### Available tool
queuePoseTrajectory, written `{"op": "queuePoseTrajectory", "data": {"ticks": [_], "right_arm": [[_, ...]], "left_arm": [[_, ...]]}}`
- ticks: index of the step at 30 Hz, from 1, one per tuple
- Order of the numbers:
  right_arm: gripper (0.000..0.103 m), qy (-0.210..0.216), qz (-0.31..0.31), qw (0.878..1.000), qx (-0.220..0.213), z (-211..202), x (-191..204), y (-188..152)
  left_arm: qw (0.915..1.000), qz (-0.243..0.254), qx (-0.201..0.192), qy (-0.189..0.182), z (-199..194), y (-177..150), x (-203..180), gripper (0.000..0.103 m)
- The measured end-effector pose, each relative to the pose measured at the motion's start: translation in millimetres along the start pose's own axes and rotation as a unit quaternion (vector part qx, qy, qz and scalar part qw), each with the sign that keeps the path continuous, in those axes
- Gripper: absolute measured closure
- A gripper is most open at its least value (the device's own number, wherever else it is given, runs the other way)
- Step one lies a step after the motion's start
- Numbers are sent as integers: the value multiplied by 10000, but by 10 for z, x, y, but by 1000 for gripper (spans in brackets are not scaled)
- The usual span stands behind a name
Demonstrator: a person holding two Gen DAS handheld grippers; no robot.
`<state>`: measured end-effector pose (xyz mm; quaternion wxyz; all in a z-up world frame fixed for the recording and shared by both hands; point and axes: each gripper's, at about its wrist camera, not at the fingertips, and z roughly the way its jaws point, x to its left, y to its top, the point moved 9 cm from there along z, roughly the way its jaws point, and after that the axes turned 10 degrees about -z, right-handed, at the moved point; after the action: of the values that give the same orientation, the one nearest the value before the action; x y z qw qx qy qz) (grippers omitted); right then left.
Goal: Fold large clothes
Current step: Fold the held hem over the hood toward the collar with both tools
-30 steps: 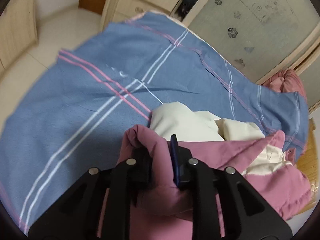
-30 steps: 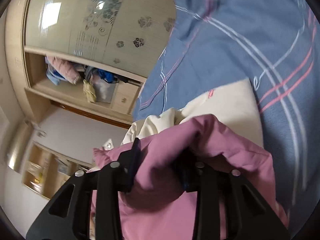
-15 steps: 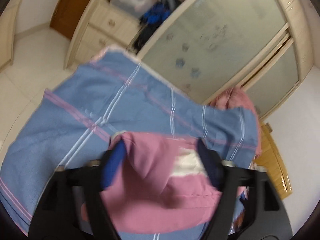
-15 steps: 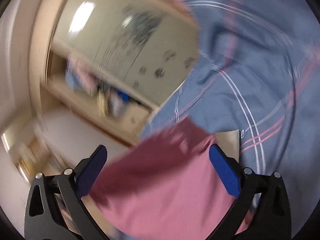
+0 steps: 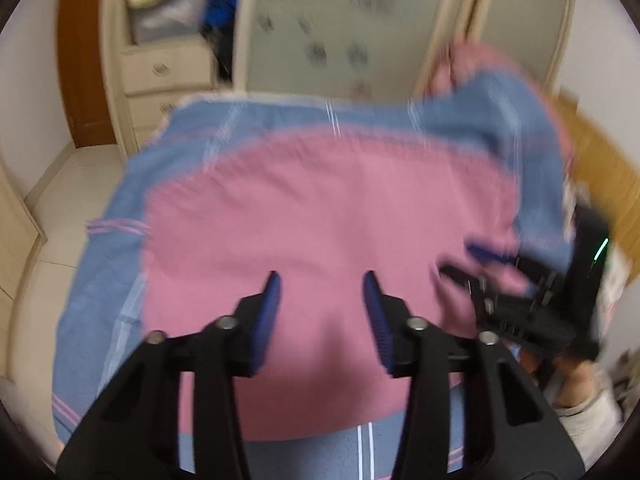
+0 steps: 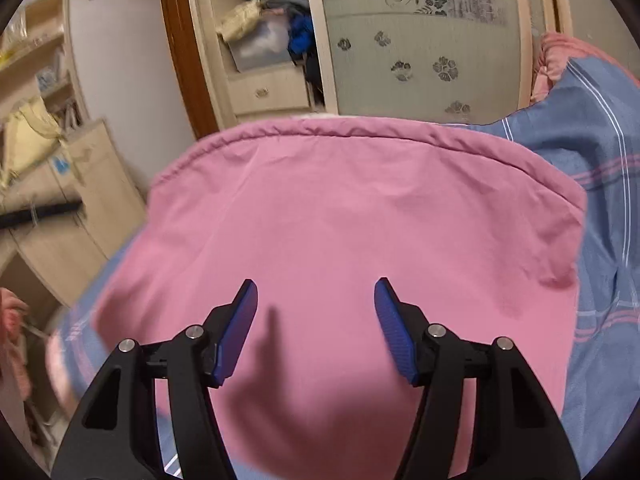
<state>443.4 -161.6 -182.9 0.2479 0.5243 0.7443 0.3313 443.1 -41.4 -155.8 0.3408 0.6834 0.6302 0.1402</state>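
Observation:
A large pink garment (image 5: 328, 216) lies spread flat on the blue striped bedsheet (image 5: 100, 288); it also shows in the right wrist view (image 6: 360, 216). My left gripper (image 5: 320, 284) is open and empty above its near part. My right gripper (image 6: 316, 296) is open and empty above the garment too. The right gripper also shows at the right of the left wrist view (image 5: 480, 264), blurred, by the garment's right edge.
A wardrobe with frosted flowered sliding doors (image 6: 424, 48) and open shelves of clothes (image 6: 272, 12) stands beyond the bed. Drawers (image 5: 168, 68) and a brown door frame (image 5: 76, 60) are at the left. Wooden cabinets (image 6: 68, 216) stand left of the bed. A wooden headboard (image 5: 600, 176) is at the right.
Both grippers were shut on the bunched pink garment a second ago. They opened and let it go, and it now lies spread flat on the bed. Both views tilted up.

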Motion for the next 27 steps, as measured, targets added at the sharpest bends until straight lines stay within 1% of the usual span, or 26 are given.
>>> {"op": "queuePoseTrajectory", "data": {"ticks": [2, 4, 6, 7, 8, 9, 10, 11, 12, 13, 14, 15, 16, 17, 18, 19, 20, 21, 22, 23, 24, 25, 26, 27], "right_arm": [[43, -264, -81, 9996, 95, 178, -37, 75], [43, -531, -162, 9982, 217, 372, -156, 146], [44, -1002, -205, 9944, 265, 543, -398, 208], [44, -1277, -175, 9912, 295, 604, -565, 225], [43, -1566, -45, 9870, 347, 659, -807, 220], [43, -1664, 100, 9852, 401, 722, -983, 203], [43, -1791, 320, 9820, 502, 773, -1223, 148], [43, -2087, 506, 9749, 586, 782, -1481, 81], [43, -2375, 599, 9672, 666, 785, -1685, 23], [43, -2596, 744, 9594, 814, 799, -1947, -106], [43, -2615, 957, 9551, 1015, 858, -2115, -236], [43, -2561, 1259, 9502, 1250, 907, -2297, -450], [29, -2245, 1630, 9518, 1307, 963, -2413, -627], [25, -1812, 2088, 9525, 1275, 1001, -2485, -792], [23, -1493, 2421, 9504, 1259, 1019, -2527, -920], [20, -1304, 2602, 9483, 1270, 1031, -2537, -1014], [20, -1275, 2605, 9483, 1290, 1037, -2527, -1044], [20, -1365, 2490, 9503, 1278, 1013, -2491, -1024], [22, -1519, 2307, 9536, 1195, 938, -2458, -968], [28, -1716, 2113, 9570, 1006, 799, -2411, -880], [30, -1884, 1958, 9594, 752, 615, -2334, -784], [34, -1945, 1823, 9626, 488, 457, -2221, -691], [37, -1939, 1699, 9658, 262, 346, -2154, -629], [39, -1818, 1541, 9712, 44, 171, -1952, -552]], "left_arm": [[9996, 127, 212, 140, 373, -28, -99, 65], [9982, 268, 250, 469, 688, 61, -115, 64], [9952, 318, 239, 897, 989, 232, -39, 63], [9941, 298, 252, 1014, 1089, 309, 4, 61], [9928, 243, 275, 1138, 1206, 405, 78, 53], [9912, 162, 314, 1279, 1308, 496, 176, 44], [9897, 94, 297, 1395, 1371, 569, 257, 43], [9863, -26, 252, 1630, 1423, 670, 398, 43], [9820, -127, 222, 1869, 1462, 745, 541, 43], [9767, -214, 240, 2120, 1515, 799, 721, 43], [9739, -290, 351, 2224, 1587, 807, 846, 43], [9735, -413, 520, 2188, 1668, 780, 960, 43], [9760, -601, 647, 1991, 1740, 753, 1038, 43], [9773, -732, 668, 1871, 1778, 743, 1087, 43], [9779, -786, 647, 1827, 1779, 725, 1121, 43], [9777, -768, 617, 1856, 1780, 707, 1127, 43], [9771, -727, 598, 1910, 1775, 690, 1115, 43], [9757, -640, 532, 2026, 1733, 676, 1081, 44], [9740, -516, 363, 2176, 1631, 693, 1030, 46], [9737, -434, 231, 2223, 1542, 691, 956, 52], [9756, -358, 80, 2164, 1404, 689, 868, 53], [9789, -313, -48, 2018, 1313, 655, 826, 53], [9836, -270, -276, 1762, 1095, 619, 671, 53], [9860, -262, -413, 1594, 958, 584, 572, 53]]}}
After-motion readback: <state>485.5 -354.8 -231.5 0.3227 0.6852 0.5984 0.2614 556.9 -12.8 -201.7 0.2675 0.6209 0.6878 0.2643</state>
